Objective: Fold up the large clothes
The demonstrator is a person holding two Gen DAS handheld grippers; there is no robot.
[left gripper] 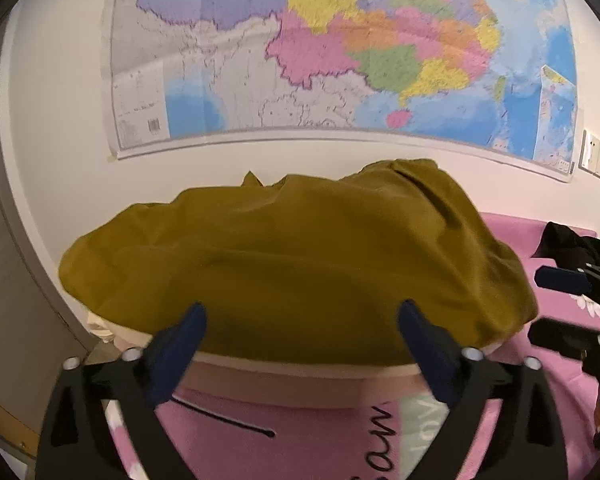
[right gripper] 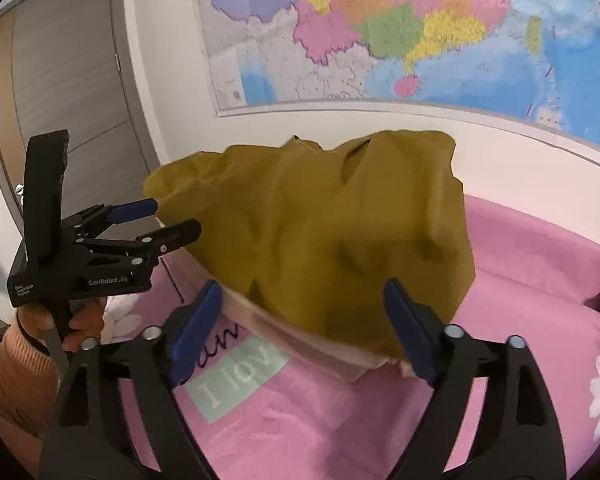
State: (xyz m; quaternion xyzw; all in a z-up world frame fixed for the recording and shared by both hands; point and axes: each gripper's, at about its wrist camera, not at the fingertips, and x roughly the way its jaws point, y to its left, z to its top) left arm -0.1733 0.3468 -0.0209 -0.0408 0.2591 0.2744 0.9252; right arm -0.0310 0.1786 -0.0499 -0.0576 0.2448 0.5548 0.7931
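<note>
A mustard-yellow garment (left gripper: 300, 264) lies folded into a thick, rumpled bundle across the middle of the left wrist frame. It rests on a pale pink folded cloth (left gripper: 300, 376) whose edge shows beneath it, on the pink bed. In the right wrist frame the bundle (right gripper: 320, 232) fills the centre, creased on top, its upper end against the wall.
</note>
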